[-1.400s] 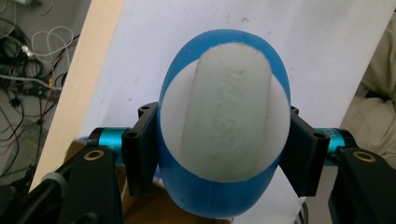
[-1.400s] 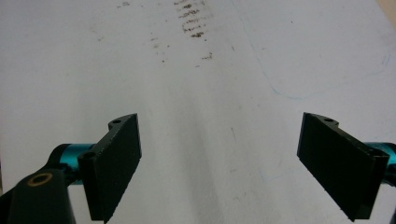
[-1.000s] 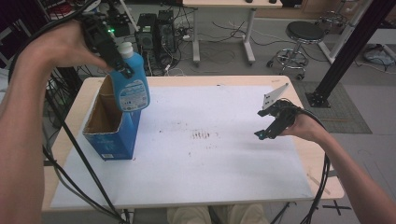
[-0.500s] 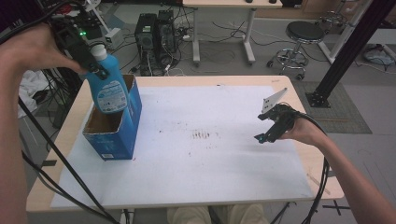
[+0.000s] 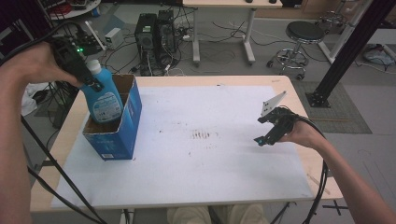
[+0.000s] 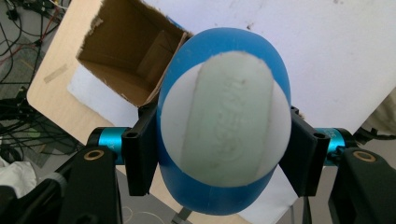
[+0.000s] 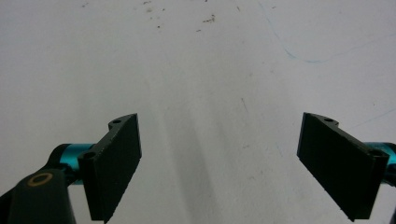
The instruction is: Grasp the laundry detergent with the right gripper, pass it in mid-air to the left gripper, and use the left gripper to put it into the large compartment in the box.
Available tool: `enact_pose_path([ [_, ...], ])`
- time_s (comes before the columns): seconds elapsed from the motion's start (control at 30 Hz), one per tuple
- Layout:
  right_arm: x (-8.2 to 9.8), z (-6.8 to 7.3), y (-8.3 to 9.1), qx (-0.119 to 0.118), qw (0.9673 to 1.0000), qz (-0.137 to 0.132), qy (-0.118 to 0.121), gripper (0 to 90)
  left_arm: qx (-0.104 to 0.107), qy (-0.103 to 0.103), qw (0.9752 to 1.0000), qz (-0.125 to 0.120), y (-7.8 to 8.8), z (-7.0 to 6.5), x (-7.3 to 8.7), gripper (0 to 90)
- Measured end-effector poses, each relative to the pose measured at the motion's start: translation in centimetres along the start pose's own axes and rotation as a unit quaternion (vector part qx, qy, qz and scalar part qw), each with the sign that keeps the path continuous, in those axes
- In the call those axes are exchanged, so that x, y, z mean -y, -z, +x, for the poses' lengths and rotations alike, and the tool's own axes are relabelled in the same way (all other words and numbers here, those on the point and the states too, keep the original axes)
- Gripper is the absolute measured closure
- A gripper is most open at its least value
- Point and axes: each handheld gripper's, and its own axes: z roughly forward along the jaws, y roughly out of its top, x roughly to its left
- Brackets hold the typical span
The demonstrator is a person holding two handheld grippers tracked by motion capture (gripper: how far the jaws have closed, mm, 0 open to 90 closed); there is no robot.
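Observation:
My left gripper [image 5: 88, 80] is shut on the neck of a blue bottle [image 5: 103, 100] with a white cap, and the bottle's lower part sits down inside an open blue cardboard box [image 5: 126, 122] at the table's left. Seen from the left gripper view, the bottle's pale cap [image 6: 224, 119] is squeezed between both black jaws above the box's brown inside [image 6: 128, 60]. At the table's right side my right gripper [image 5: 264, 135] hovers low over the white sheet, open with nothing in it. Its two jaws stand wide apart in the right gripper view [image 7: 219, 163].
A white sheet [image 5: 196, 154] with small dark specks covers most of the wooden table [image 5: 299, 93]. Behind the table stand computer towers [image 5: 156, 30], cables, a stool [image 5: 303, 35] and a black frame post [image 5: 348, 46].
My left gripper has carried the bottle left and down, from above the box's right wall to partly inside the box. The right gripper has stayed in place.

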Motion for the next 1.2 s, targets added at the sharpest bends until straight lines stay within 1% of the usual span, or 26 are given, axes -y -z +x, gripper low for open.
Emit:
enact_pose_path([
  [0.17, 0.3, -0.1, -0.2, -0.001, 1.0000, 0.002, -0.003, 13.0, 0.009, -0.001, 0.9999, 0.005, -2.2, 0.1, 0.4, 37.6],
  [0.33, 0.5, 0.0, -0.3, -0.002, 1.0000, 0.005, -0.004, 13.0, 0.016, -0.006, 0.9997, 0.017, -4.6, 0.2, 0.6, 37.6],
  [0.37, 0.6, 0.0, -0.3, -0.002, 1.0000, 0.005, -0.004, 13.0, 0.016, -0.006, 0.9997, 0.017, -4.6, 0.2, 0.6, 37.6],
  [0.4, 0.6, 0.0, -0.4, -0.002, 1.0000, 0.004, -0.003, 13.0, 0.018, -0.005, 0.9997, 0.019, -5.5, 0.2, 0.8, 37.6],
  [0.47, 0.7, 0.0, -0.4, -0.002, 1.0000, 0.006, -0.005, 13.0, 0.019, -0.005, 0.9996, 0.020, -6.4, 0.2, 0.9, 37.6],
  [0.6, 0.8, 0.0, -0.6, -0.003, 1.0000, 0.007, -0.006, 13.0, 0.018, -0.016, 0.9993, 0.027, -8.0, 0.1, 1.2, 37.6],
  [0.73, 0.8, 0.0, -0.7, -0.003, 0.9999, 0.008, -0.005, 13.0, 0.018, -0.021, 0.9991, 0.031, -9.5, 0.0, 1.6, 37.6],
  [0.77, 0.8, 0.0, -0.7, -0.003, 0.9999, 0.009, -0.005, 13.0, 0.018, -0.019, 0.9992, 0.031, -9.9, -0.1, 1.7, 37.6],
  [0.87, 0.8, 0.1, -0.7, -0.003, 0.9999, 0.009, -0.004, 13.0, 0.021, -0.022, 0.9987, 0.042, -10.9, -0.3, 1.8, 37.6],
  [1.03, 1.0, 0.3, -0.7, -0.001, 0.9999, 0.009, -0.007, 13.0, 0.022, -0.029, 0.9983, 0.047, -12.1, -0.4, 2.0, 37.6],
  [1.07, 1.1, 0.3, -0.7, -0.002, 0.9999, 0.009, -0.006, 13.0, 0.022, -0.028, 0.9984, 0.044, -12.2, -0.4, 2.1, 37.6],
  [1.2, 1.3, 0.3, -0.6, 0.000, 0.9999, 0.011, -0.009, 13.0, 0.021, -0.027, 0.9984, 0.044, -12.3, -0.5, 2.0, 37.6],
])
